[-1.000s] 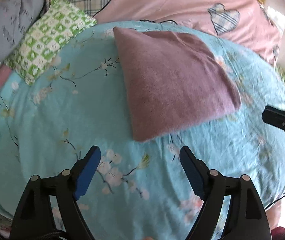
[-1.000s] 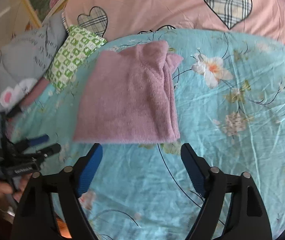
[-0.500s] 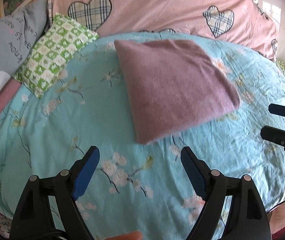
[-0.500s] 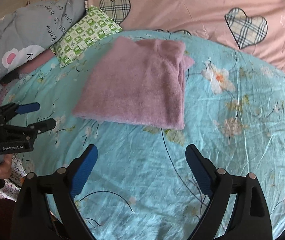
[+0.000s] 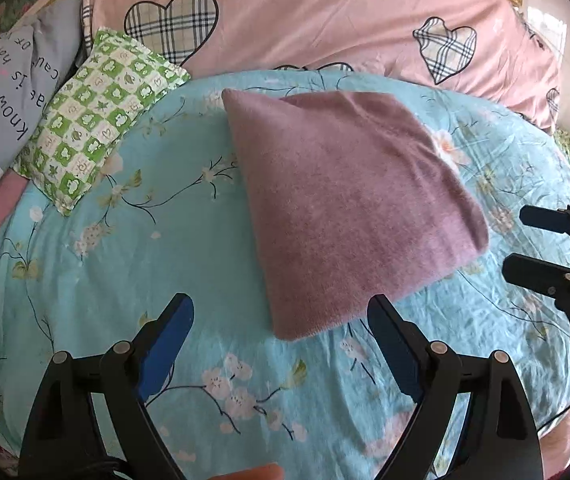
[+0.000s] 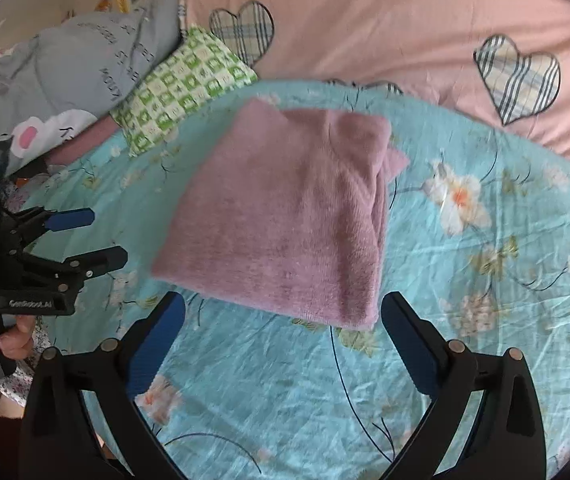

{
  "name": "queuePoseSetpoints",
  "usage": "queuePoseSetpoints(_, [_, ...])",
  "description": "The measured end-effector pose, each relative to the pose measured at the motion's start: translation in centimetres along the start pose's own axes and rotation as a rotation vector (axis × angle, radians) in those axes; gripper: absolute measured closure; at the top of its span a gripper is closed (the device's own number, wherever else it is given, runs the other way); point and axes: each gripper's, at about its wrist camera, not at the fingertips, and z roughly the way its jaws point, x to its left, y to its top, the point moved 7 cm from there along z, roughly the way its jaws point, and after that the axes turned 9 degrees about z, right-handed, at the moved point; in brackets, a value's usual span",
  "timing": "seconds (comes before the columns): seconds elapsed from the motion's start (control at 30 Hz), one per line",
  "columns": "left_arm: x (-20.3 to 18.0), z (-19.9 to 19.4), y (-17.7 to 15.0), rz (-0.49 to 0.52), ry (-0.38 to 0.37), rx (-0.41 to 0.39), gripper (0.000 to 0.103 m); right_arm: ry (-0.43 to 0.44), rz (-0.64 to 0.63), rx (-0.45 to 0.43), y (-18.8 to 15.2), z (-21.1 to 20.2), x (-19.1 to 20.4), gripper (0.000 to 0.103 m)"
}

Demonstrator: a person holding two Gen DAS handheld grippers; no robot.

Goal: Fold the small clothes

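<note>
A mauve knitted garment (image 5: 349, 204) lies folded into a compact rectangle on the turquoise floral bedsheet (image 5: 125, 264); it also shows in the right wrist view (image 6: 285, 220). My left gripper (image 5: 281, 320) is open and empty, held above the sheet just short of the garment's near corner; it shows from the side in the right wrist view (image 6: 101, 236). My right gripper (image 6: 283, 324) is open and empty, just short of the garment's near edge; it shows at the right in the left wrist view (image 5: 525, 236).
A green checked pillow (image 5: 93, 116) lies at the back left, beside a grey printed pillow (image 5: 5, 92). A pink quilt with plaid hearts (image 5: 325, 12) runs along the back. The bed's edge falls away at the near right (image 5: 557, 420).
Both grippers have drawn back and risen from the garment, staying open. The folded garment has not moved.
</note>
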Motion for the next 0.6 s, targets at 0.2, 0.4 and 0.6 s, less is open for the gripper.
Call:
queuePoseSetpoints(0.2, [0.6,1.5,0.8,-0.03,0.037,0.009,0.014,-0.015,0.027,0.018,0.7,2.6,-0.7,0.004])
queuePoseSetpoints(0.4, [1.0,2.4,1.6,-0.067,0.037,0.022,0.014,-0.006,0.024,0.035,1.1,3.7,-1.2,0.004])
queuePoseSetpoints(0.6, [0.9,2.9,2.5,-0.065,0.048,0.033,0.014,0.003,0.029,0.057,1.4,4.4,-1.5,0.004])
